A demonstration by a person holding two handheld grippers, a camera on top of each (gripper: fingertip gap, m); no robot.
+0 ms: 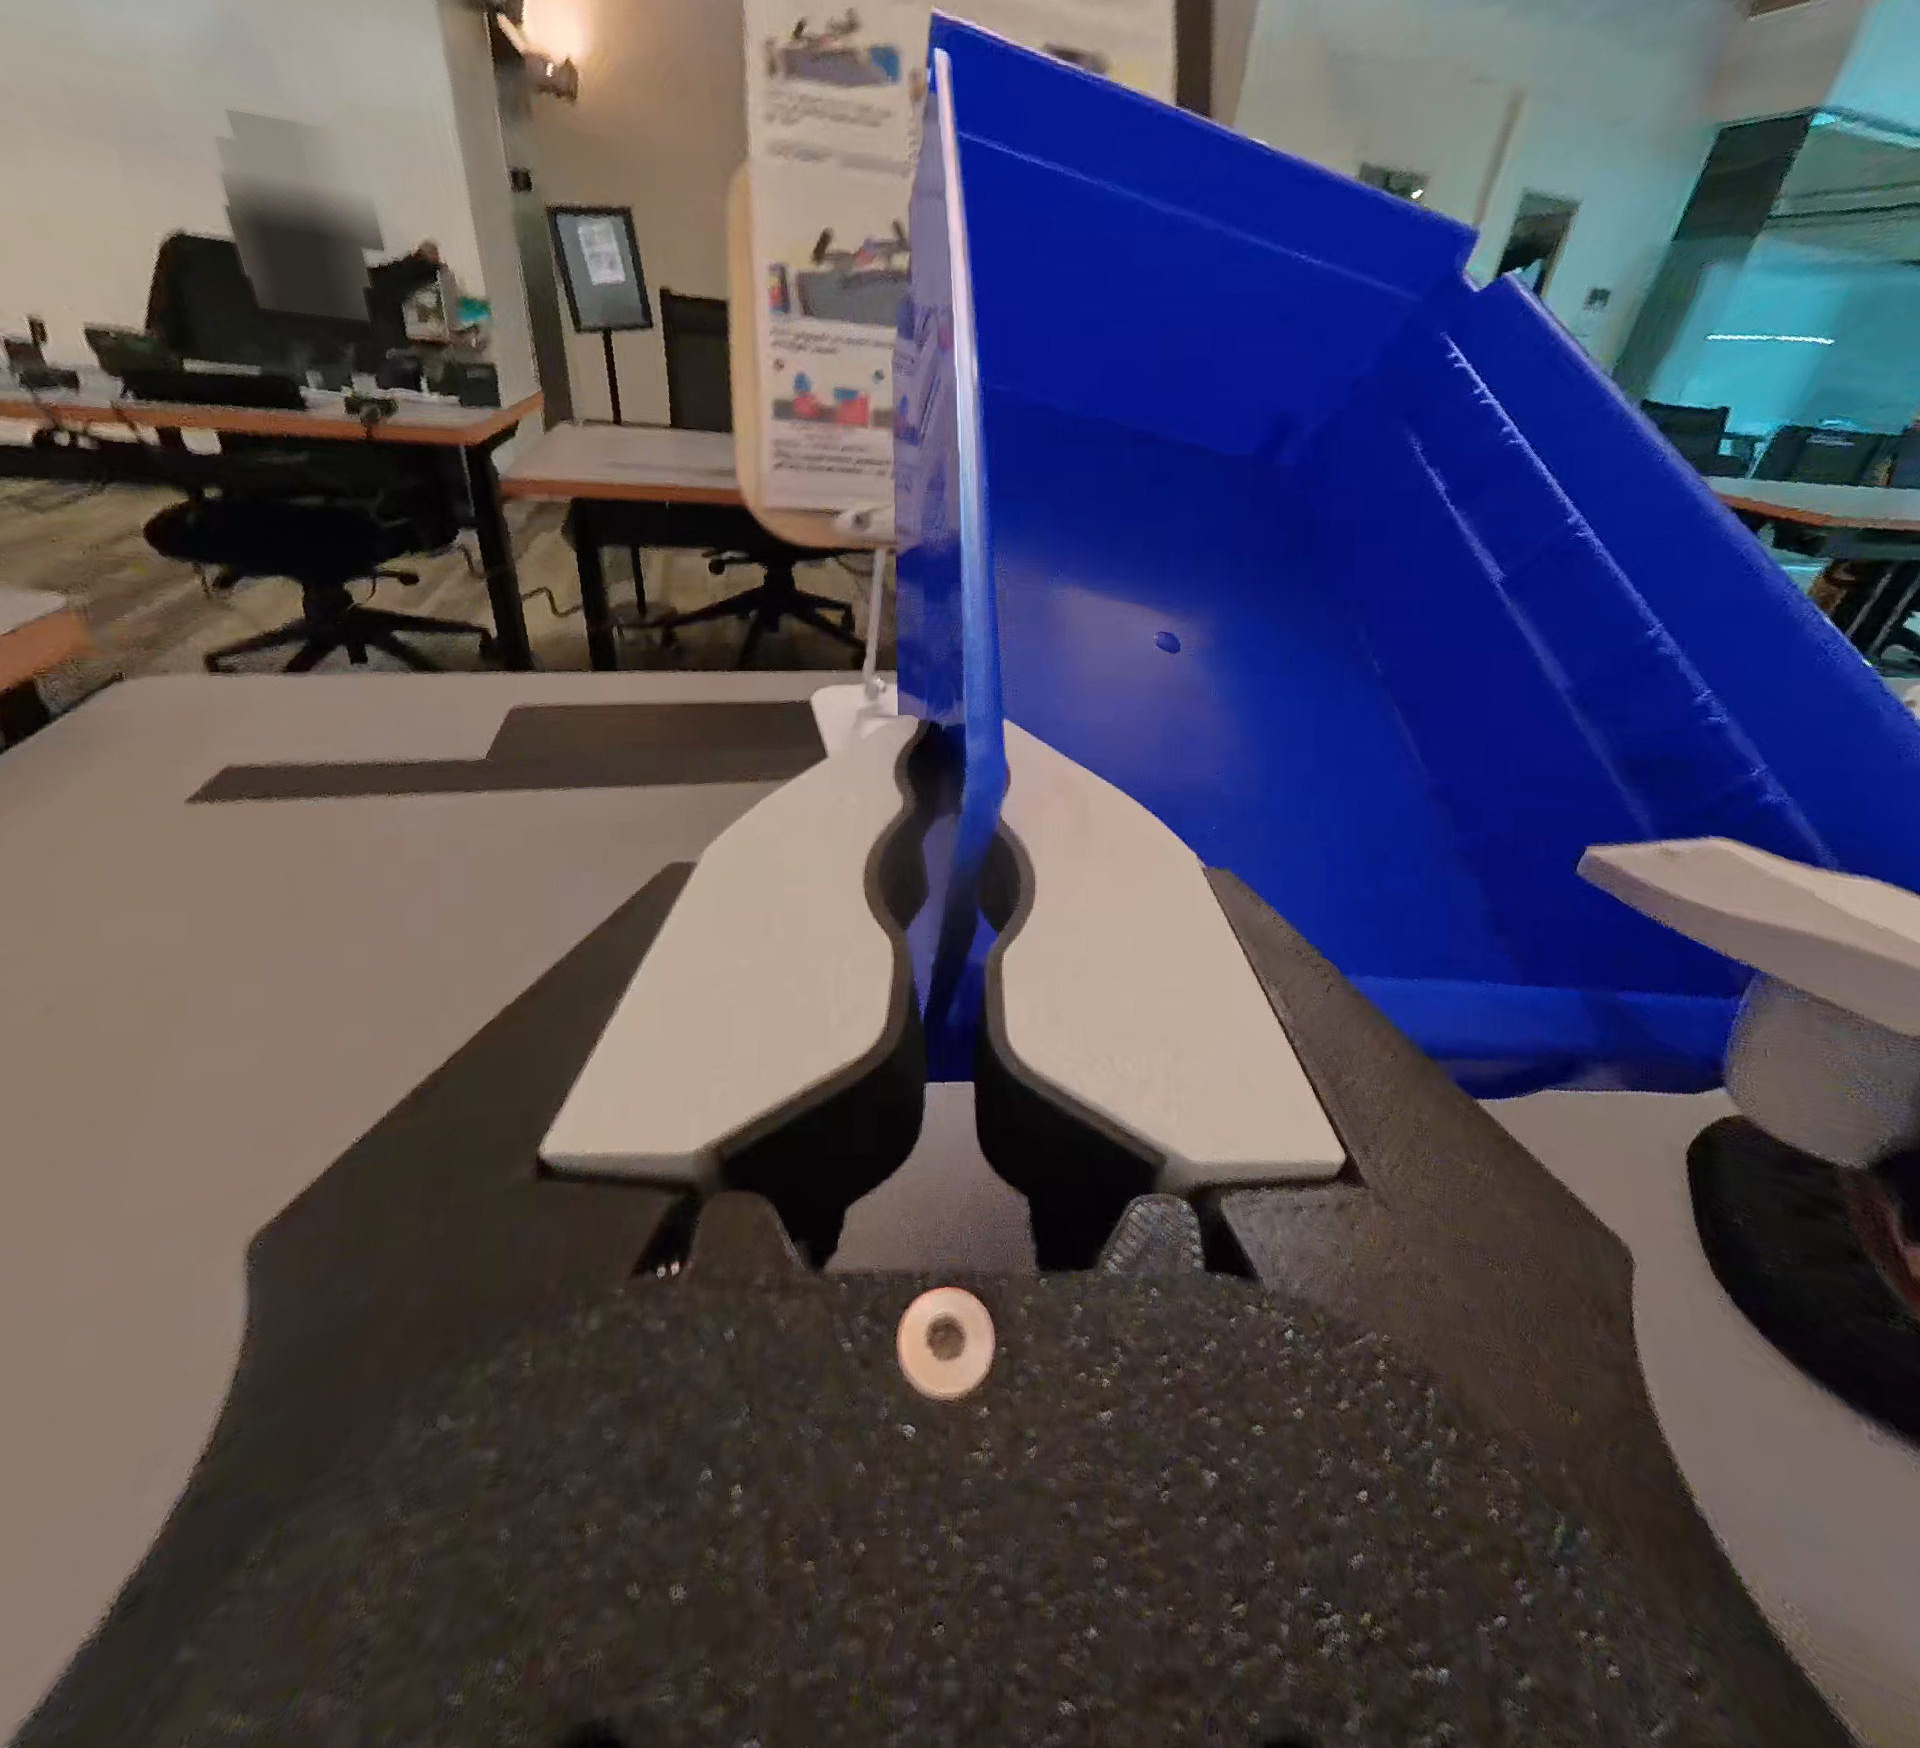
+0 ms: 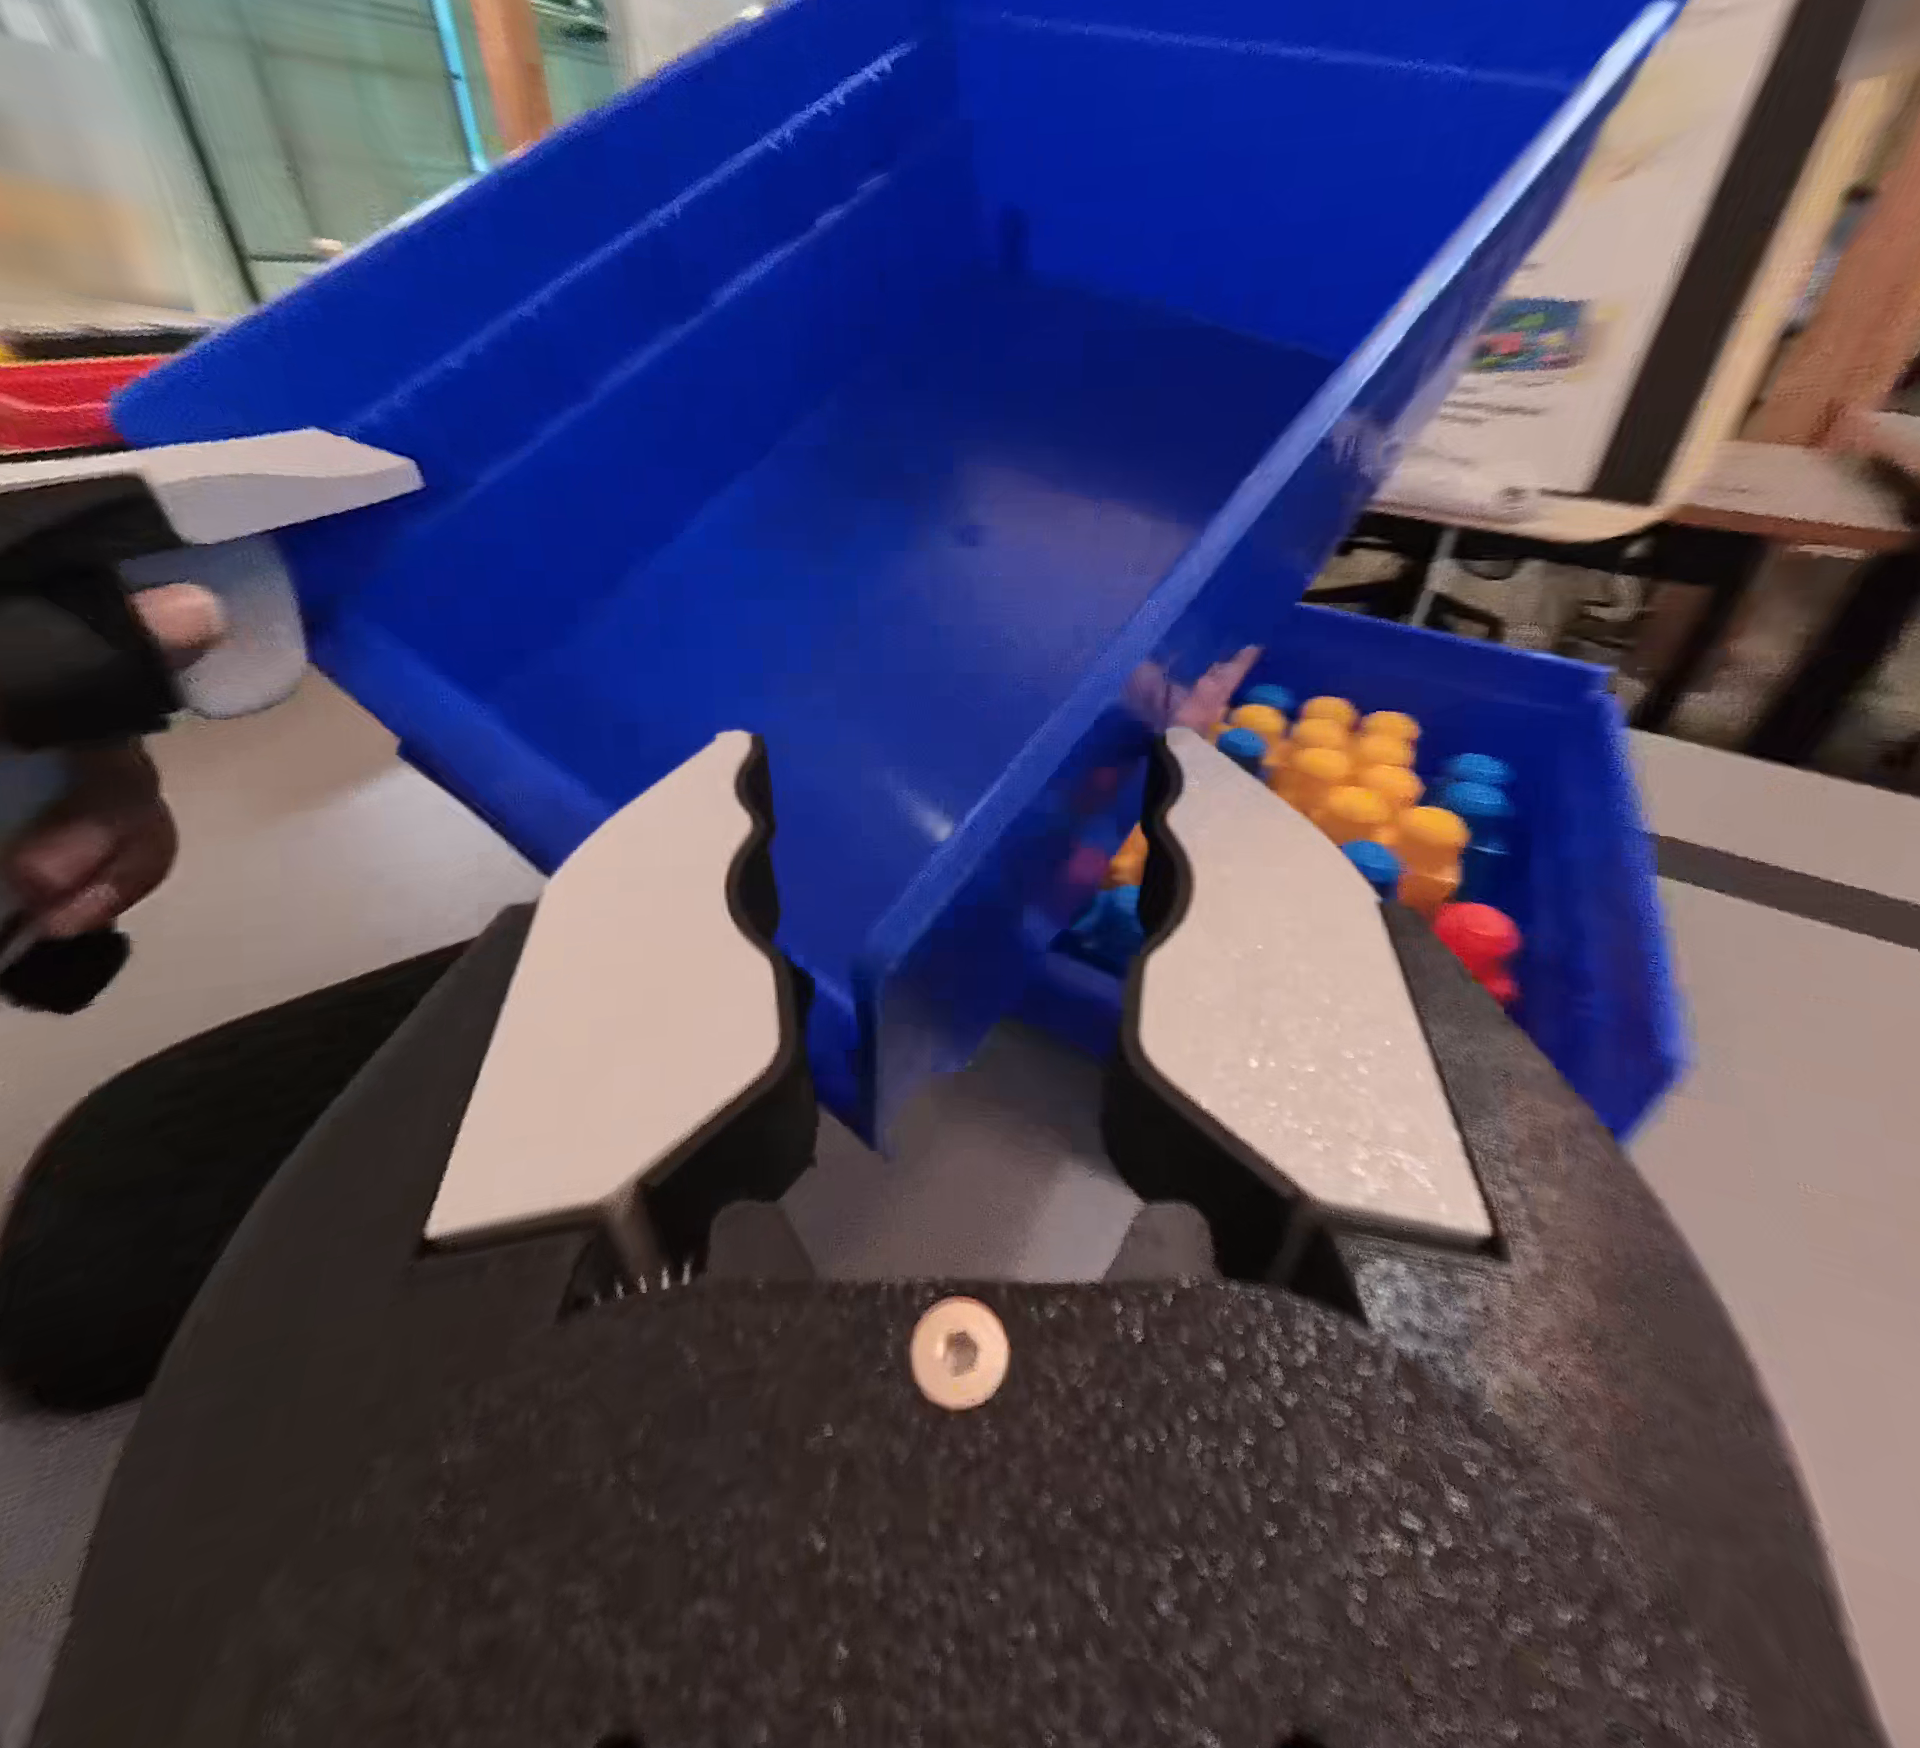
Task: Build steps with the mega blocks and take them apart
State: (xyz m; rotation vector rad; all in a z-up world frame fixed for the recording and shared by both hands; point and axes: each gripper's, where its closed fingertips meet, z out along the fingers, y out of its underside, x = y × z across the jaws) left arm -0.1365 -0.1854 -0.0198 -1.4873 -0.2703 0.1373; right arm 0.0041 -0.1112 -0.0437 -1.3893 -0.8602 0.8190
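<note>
Left gripper (image 1: 956, 763): fingers pressed together on the side wall of an empty blue bin (image 1: 1299, 555), pinching it edge-on. Bin is tilted, lifted off the grey table (image 1: 312, 919), open top facing both cameras. Interior is bare.

Right gripper (image 2: 951, 763): fingers spread, straddling the bin's opposite side wall (image 2: 1143, 659) w/o pinching it; gaps show on both sides of the wall. In the left wrist view the right gripper's finger tip (image 1: 1766, 909) shows at the right edge, near the bin's low front corner. In the right wrist view the left gripper (image 2: 260, 493) shows at the left, on the bin's far wall, w/ a person's hand (image 2: 94, 825) on its handle.

Mega blocks (image 2: 1351, 784): orange, blue, red and purple pcs, packed inside a second blue bin (image 2: 1600, 919) resting on the table, just beside and partly behind the tilted bin, to the right. Exact block count: cannot tell, view is blurred.

Background: instruction poster (image 1: 862, 192) standing at the table's far edge, office desks and black chairs (image 1: 312, 545) beyond.
</note>
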